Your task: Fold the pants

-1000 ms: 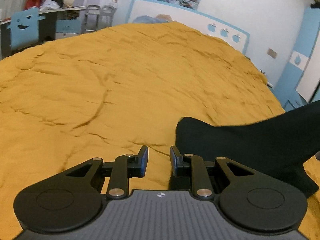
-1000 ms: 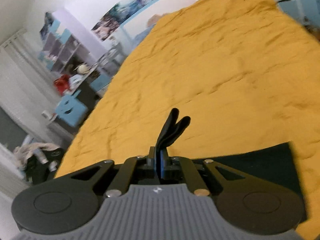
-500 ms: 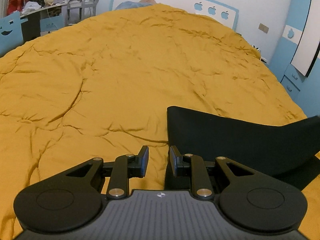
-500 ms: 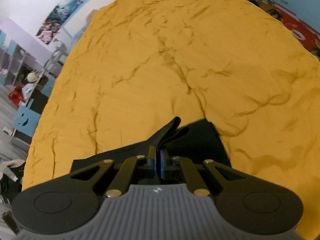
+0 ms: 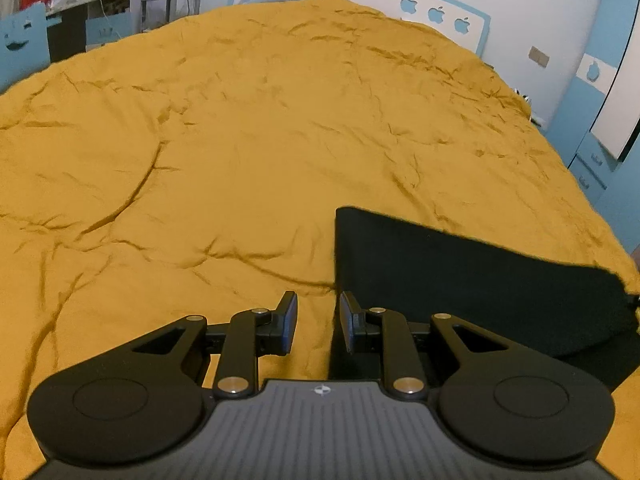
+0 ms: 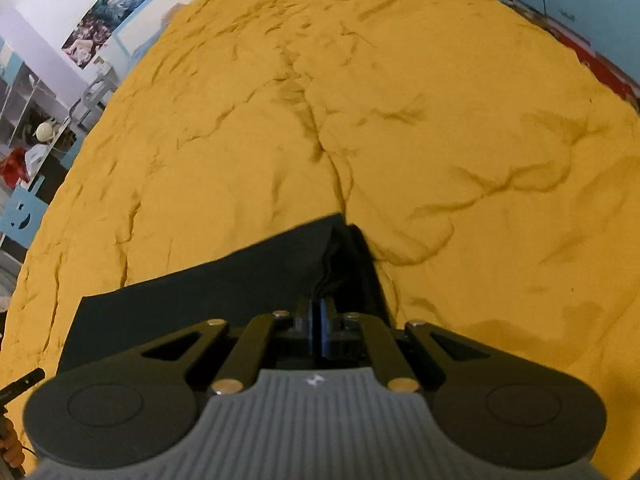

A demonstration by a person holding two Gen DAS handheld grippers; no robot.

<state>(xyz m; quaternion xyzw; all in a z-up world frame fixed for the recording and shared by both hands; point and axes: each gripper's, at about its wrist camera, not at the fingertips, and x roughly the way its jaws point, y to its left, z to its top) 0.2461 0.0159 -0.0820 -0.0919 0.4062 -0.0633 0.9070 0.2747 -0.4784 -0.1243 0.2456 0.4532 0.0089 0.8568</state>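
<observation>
Pinching a bunched edge of the black fabric pants [image 6: 248,280], the right tool [image 6: 319,320] has its two black fingers pressed fully together, with the cloth gathered into a ridge that rises out of the closed tips and runs away from them. From that ridge the dark cloth spreads in a flat sheet towards the left of the right wrist view, lying on the wrinkled mustard-yellow bedspread [image 6: 440,120].

The left tool [image 5: 318,326] stands partly open, a narrow gap between its blue-faced pads, and nothing sits between them; only yellow bedspread [image 5: 240,140] shows through the gap. Its right-hand finger is just beside the near left edge of the pants [image 5: 460,276], and whether it touches the cloth cannot be told.

In the left wrist view the pants lie to the right of the tool, a broad black panel with a straight left edge and a far corner lifted a little off the bed. A blue-and-white headboard with apple cut-outs [image 5: 436,14] stands at the far end of the bed.
</observation>
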